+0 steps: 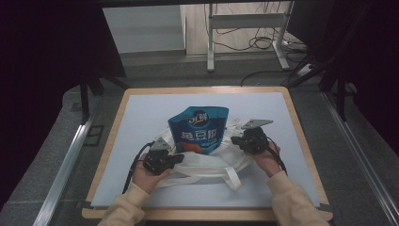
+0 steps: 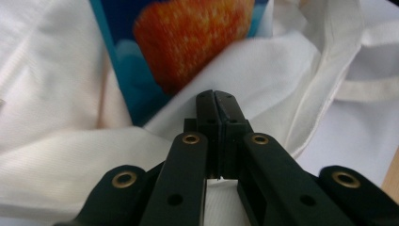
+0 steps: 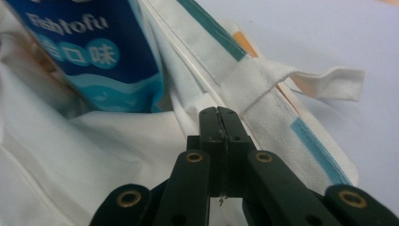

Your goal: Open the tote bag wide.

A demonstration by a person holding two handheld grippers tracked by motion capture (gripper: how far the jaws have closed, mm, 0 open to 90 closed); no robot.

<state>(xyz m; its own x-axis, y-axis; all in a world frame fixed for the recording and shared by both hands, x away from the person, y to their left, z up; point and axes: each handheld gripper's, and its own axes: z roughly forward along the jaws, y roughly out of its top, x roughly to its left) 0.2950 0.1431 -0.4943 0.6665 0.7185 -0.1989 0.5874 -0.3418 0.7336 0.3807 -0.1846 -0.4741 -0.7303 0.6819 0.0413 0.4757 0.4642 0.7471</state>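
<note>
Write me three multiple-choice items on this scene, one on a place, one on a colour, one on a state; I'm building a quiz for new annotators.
1. Where is the snack pouch?
A. lying flat on the floor
B. standing partly inside the white tote bag
C. held up in the air

2. What is the pouch's main colour?
A. blue
B. green
C. yellow

3. How do the jaws of the left gripper and right gripper stand?
A. both wide open
B. one open, one closed
C. both closed on the bag's cloth

Answers:
1 B: white cloth wraps the pouch's base in the high view.
2 A: blue front with an orange picture.
3 C: each gripper view shows jaws together, with cloth between them.
</note>
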